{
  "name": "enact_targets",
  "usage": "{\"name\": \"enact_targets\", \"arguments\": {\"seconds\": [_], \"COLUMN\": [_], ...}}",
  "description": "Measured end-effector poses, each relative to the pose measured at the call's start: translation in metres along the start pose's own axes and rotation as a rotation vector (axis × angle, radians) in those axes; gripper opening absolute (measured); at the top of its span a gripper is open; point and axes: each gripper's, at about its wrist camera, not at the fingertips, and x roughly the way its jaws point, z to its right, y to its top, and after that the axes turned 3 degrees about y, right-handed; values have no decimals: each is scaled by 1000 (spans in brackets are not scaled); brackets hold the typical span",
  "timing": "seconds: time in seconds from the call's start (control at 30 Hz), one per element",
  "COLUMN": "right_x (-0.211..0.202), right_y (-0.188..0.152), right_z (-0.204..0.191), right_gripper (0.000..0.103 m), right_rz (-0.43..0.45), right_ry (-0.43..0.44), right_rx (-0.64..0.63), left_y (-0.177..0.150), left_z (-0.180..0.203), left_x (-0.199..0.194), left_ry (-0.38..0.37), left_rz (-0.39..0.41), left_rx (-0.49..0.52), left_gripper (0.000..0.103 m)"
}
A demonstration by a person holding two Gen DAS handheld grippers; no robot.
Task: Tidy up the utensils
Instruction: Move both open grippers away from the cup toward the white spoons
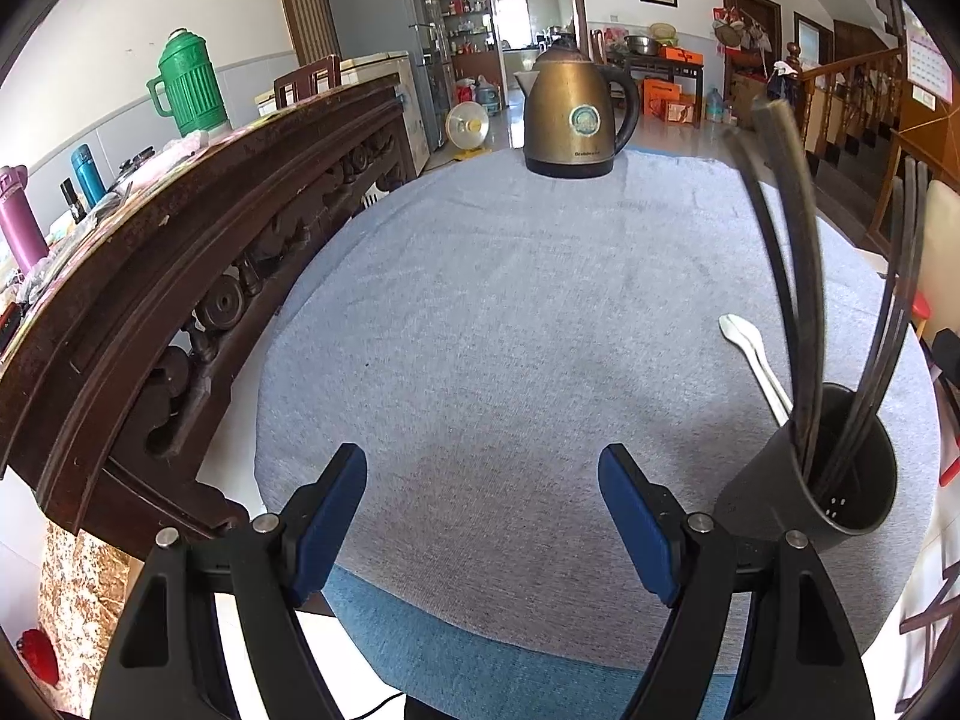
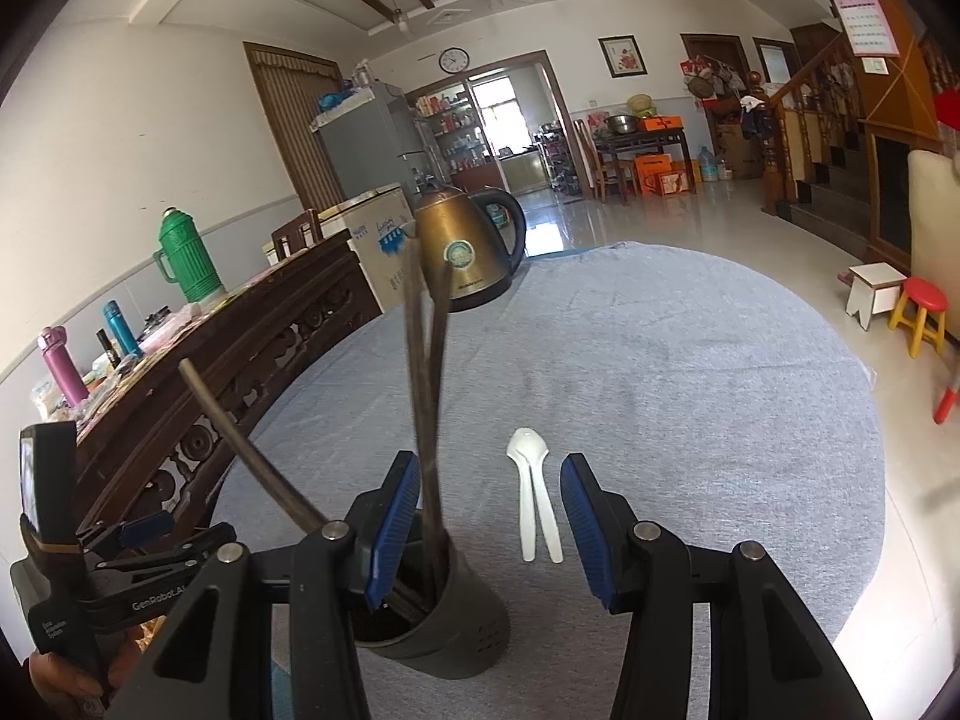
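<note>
The left gripper (image 1: 483, 516) is spread wide with nothing between its blue pads, positioned above the near edge of the round table (image 1: 480, 312), which is covered by a grey cloth. The right gripper (image 2: 489, 525) is likewise released and holds nothing; its left pad sits in front of the utensil holder's rim, though contact cannot be confirmed. The dark cylindrical utensil holder (image 2: 447, 630) stands upright on the cloth near the table's front edge, to the right of the left gripper. Several dark chopsticks (image 2: 427, 396) stand in the holder, leaning outward against its rim at differing angles. Two white spoons (image 2: 528, 480) lie flat on the cloth just beyond the holder, side by side, bowls pointing away and handles diverging slightly. In the right wrist view the spoons appear between the right gripper's fingers. A brass-coloured electric kettle (image 1: 573, 114) stands at the far edge of the table, well apart from the holder.
</note>
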Motion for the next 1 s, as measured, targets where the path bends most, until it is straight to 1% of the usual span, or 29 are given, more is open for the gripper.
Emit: {"name": "enact_targets", "arguments": {"seconds": [0.33,0.43,0.53,0.6,0.77,0.87,1.0], "right_x": [14,20,31,43,90,122,169], "right_y": [6,11,20,26,38,42,38], "right_z": [22,35,52,64,86,87,82], "right_gripper": [52,52,52,52,52,52,52], "right_rz": [-18,-28,-59,-96,-243,-332,-439], "right_ry": [-42,-53,-45,-29,45,116,185], "right_rx": [46,69,102,125,145,137,137], "left_y": [0,0,2,4,15,21,24], "left_z": [-4,-8,-14,-19,-37,-41,-41], "left_x": [17,24,31,37,61,72,85], "left_ry": [15,21,30,36,37,46,24], "left_rz": [-33,-44,-53,-59,-90,-103,-128], "left_rx": [3,0,-5,-11,-48,-56,-60], "left_gripper": [80,80,80,80,80,80,80]}}
